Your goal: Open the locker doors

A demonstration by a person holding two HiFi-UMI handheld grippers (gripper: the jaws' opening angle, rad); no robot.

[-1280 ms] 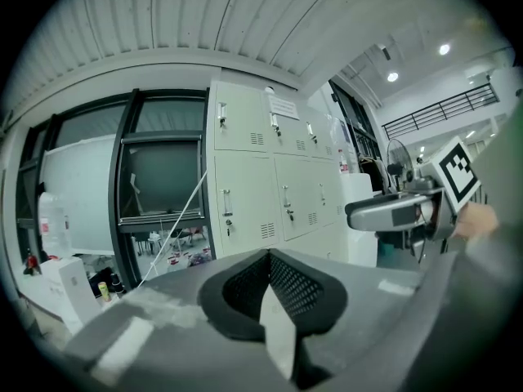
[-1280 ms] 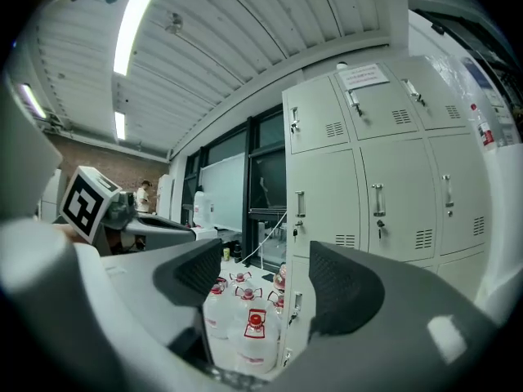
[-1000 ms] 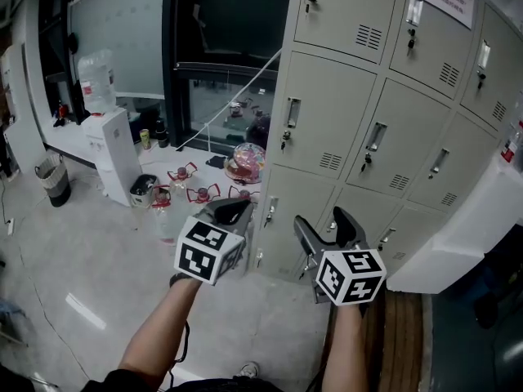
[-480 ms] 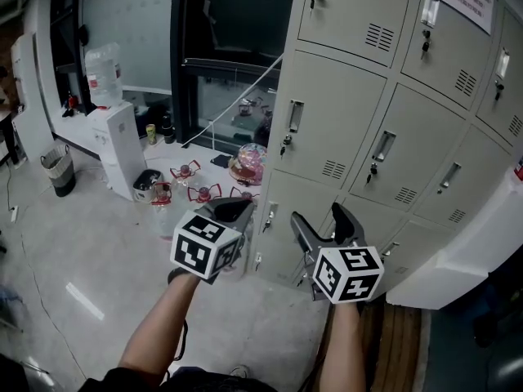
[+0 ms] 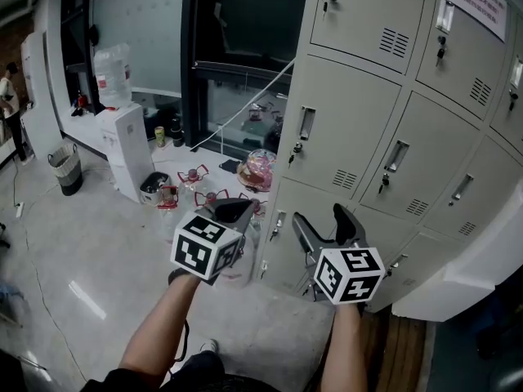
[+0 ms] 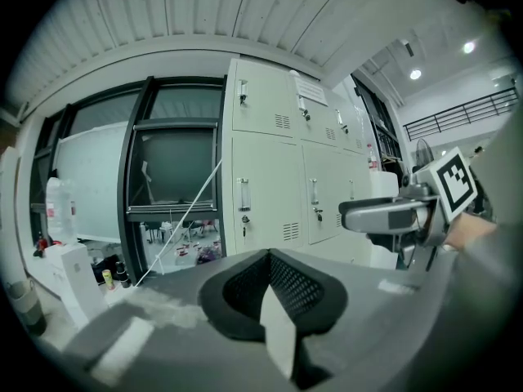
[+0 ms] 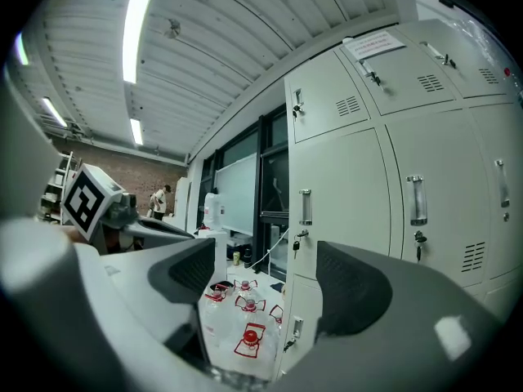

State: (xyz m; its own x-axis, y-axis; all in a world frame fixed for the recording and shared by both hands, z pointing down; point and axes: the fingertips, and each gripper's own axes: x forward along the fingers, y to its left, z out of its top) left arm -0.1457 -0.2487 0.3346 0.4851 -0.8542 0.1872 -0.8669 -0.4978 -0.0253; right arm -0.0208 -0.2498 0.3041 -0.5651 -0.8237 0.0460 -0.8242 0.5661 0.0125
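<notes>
your left gripper (image 5: pixel 232 211) pinched together, empty, your right gripper (image 5: pixel 324 225) spread apart, empty, lockers (image 5: pixel 351 129) just ahead, doors closed

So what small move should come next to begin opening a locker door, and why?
Probably move the open right gripper forward toward the silver handle of the closed beige metal locker door. All visible doors are shut, both grippers hang short of them, and the right one's jaws stand apart and empty, while the left gripper is shut.
</notes>
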